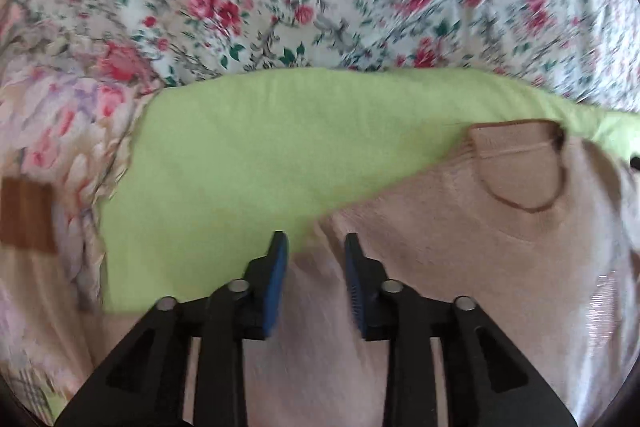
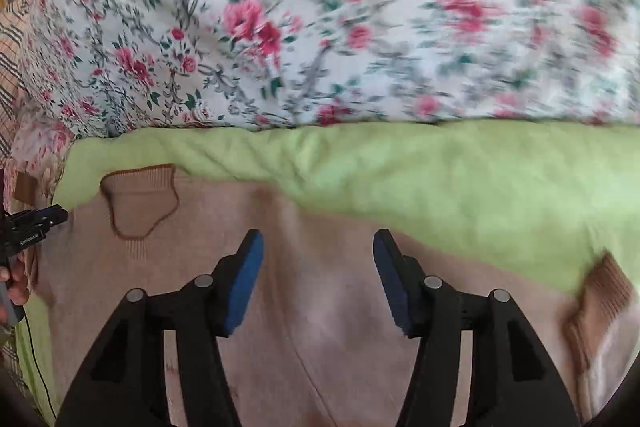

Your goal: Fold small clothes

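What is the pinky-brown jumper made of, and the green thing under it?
The jumper looks like soft knitted yarn, wool or cotton perhaps: its neckline shows ribbed knit lines with a darker brown edge. The green cloth looks like fuzzy, matte fleece or towelling; blur hides the weave, so that is a guess.

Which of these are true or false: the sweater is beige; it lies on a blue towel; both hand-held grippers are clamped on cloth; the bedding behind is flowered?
1. The sweater is beige. True.
2. It lies on a blue towel. False: the cloth under it, the green towel, is light green.
3. Both grippers are clamped on cloth. False: the left hand-held gripper and right hand-held gripper stand open above the sweater.
4. The bedding behind is flowered. True.
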